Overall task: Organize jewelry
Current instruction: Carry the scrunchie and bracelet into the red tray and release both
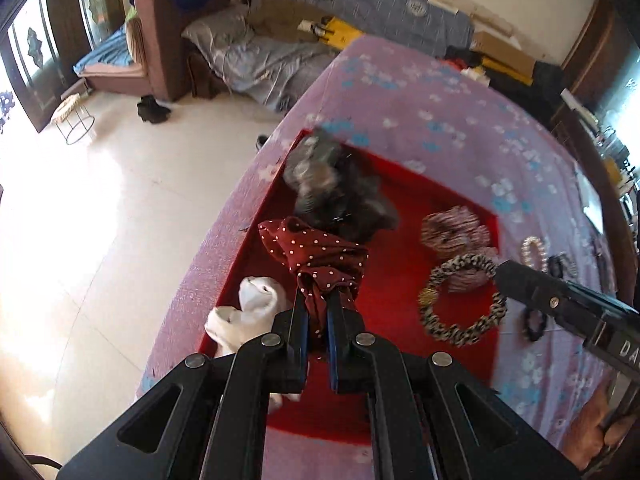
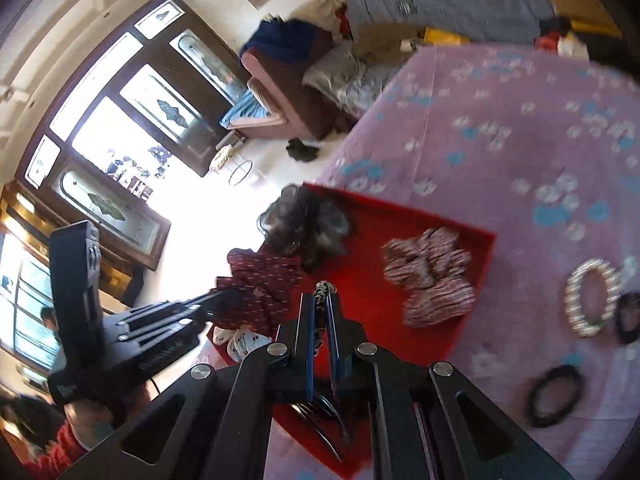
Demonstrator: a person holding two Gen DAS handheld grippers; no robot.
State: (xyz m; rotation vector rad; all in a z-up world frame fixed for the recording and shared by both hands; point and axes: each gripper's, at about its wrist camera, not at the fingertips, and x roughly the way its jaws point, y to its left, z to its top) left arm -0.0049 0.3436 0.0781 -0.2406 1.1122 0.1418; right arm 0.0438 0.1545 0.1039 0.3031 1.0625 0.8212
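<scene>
My left gripper (image 1: 318, 297) is shut on a dark red polka-dot scrunchie (image 1: 316, 252), held over the left side of the red tray (image 1: 400, 280). My right gripper (image 2: 320, 300) is shut on a leopard-print braided ring (image 2: 322, 289), which hangs over the tray's right half (image 1: 456, 336). In the left wrist view the right gripper (image 1: 499, 274) comes in from the right. In the right wrist view the left gripper (image 2: 224, 298) comes in from the left with the polka-dot scrunchie (image 2: 260, 280). Both views are blurred.
The tray lies on a purple flowered bedspread (image 2: 500, 140). It holds a black fluffy piece (image 1: 340, 196), a striped scrunchie (image 2: 432, 280), a white scrunchie (image 1: 248, 312) and a dark pronged clip (image 2: 320, 416). A pearl ring (image 2: 592, 298) and black hair ties (image 2: 554, 398) lie right of it.
</scene>
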